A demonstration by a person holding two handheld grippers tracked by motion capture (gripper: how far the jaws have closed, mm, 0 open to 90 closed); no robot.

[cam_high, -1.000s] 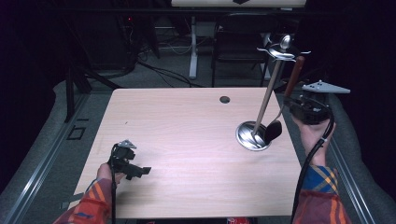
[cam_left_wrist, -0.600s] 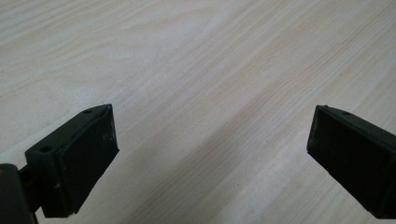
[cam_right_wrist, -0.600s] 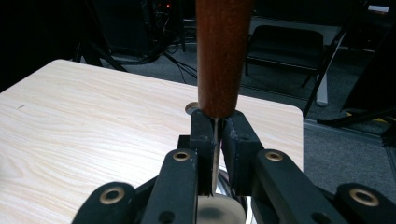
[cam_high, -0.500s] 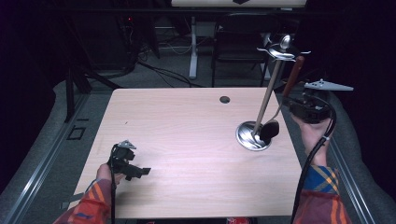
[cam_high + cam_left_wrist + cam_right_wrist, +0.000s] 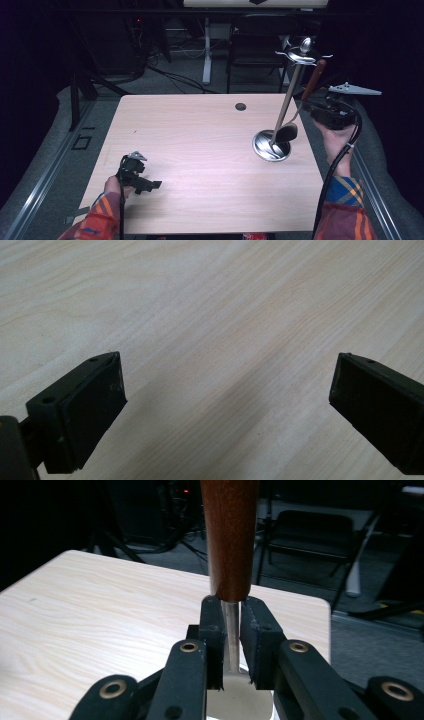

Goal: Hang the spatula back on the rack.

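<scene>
The right gripper [image 5: 231, 645] is clamping the thin metal shank of a ladle [image 5: 295, 117], its pads pressing on both sides just below the wooden handle [image 5: 229, 535]. In the high view this gripper [image 5: 314, 106] is sitting at the table's right edge, with the ladle slanting down so that its bowl [image 5: 286, 133] is hanging just over the round base [image 5: 270, 146] of the utensil stand [image 5: 289, 97]. The left gripper [image 5: 148, 185] is resting near the front left of the table [image 5: 190, 135]; its jaws are standing wide apart over bare wood, holding nothing.
</scene>
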